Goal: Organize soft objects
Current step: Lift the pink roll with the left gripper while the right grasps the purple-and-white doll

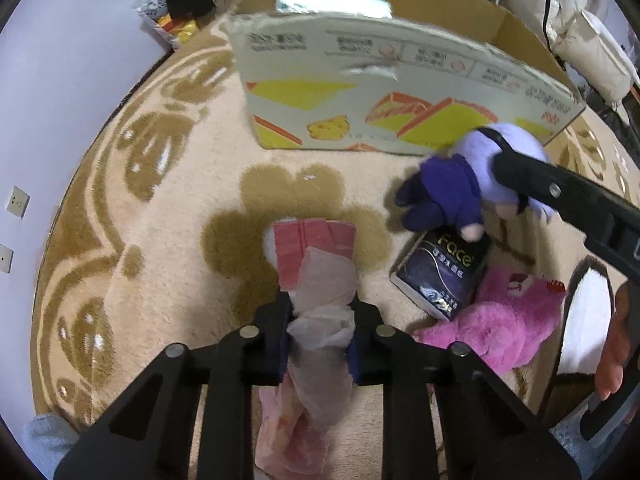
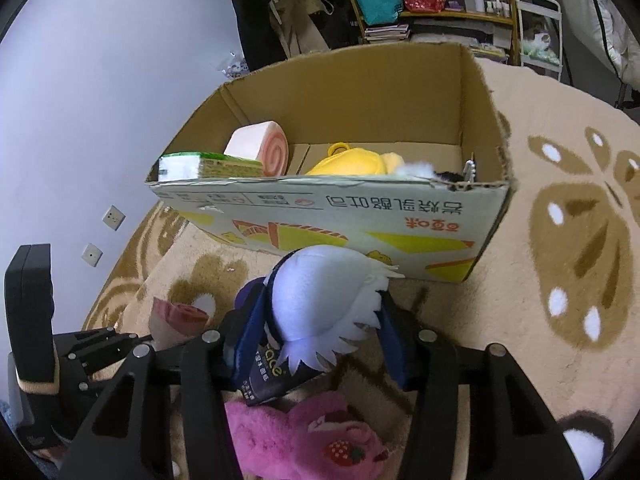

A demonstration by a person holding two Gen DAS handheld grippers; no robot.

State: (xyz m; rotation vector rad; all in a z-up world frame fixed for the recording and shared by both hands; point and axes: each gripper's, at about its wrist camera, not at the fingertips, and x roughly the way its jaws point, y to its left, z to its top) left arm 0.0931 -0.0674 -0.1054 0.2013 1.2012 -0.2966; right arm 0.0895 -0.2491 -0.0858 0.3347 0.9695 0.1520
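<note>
Over carpet (image 1: 168, 240) — left gripper (image 1: 320, 332) pinches pink packet (image 1: 316, 248); right gripper (image 2: 324, 320) seemingly clamps doll (image 2: 324, 292).

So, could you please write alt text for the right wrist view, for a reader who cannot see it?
The right gripper clamps a purple plush doll by its pale head, just in front of an open cardboard box on a beige patterned rug. The box already holds a swirl-roll cushion and a yellow plush; a pink plush lies below the gripper.
</note>
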